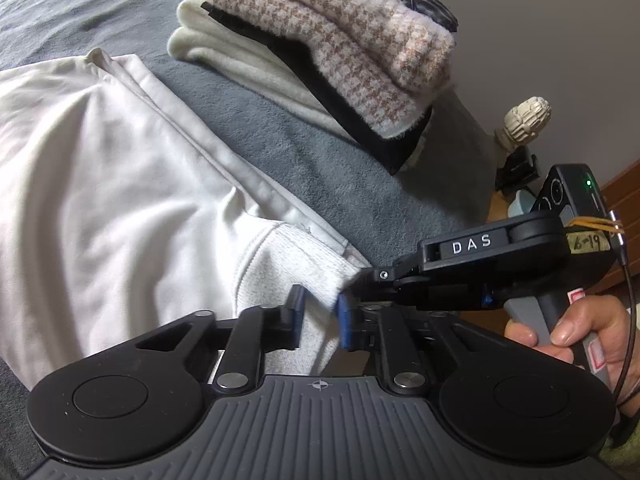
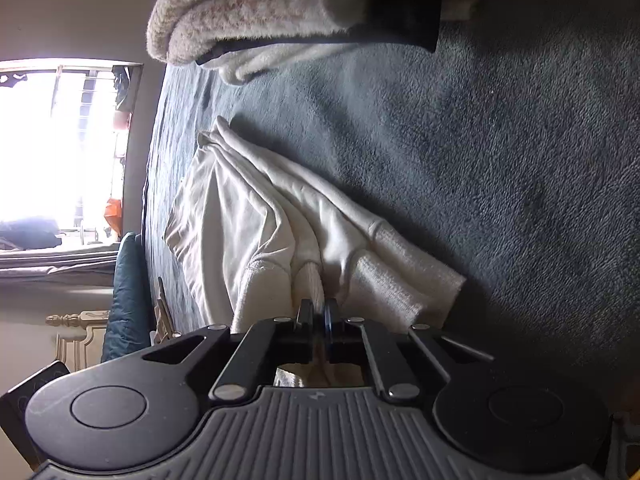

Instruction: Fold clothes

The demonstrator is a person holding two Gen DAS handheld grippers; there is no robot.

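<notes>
On plush grey blanket (image 2: 500, 160): both hand-held grippers, left (image 1: 320, 316) and right (image 2: 319, 312), seemingly clamped on white sweatshirt (image 1: 100, 168) ribbed cuffs.

We see the left gripper (image 1: 320, 316) with its blue pads on either side of the ribbed cuff (image 1: 296, 268) of a white sweatshirt (image 1: 100, 168) spread on the grey blanket (image 1: 312, 168). The pads look not quite pressed together, though the fabric hides the gap. The right gripper (image 1: 366, 280) meets the cuff's edge, held by a hand (image 1: 580, 332). Behind lies a stack of folded clothes (image 1: 320, 48).
</notes>
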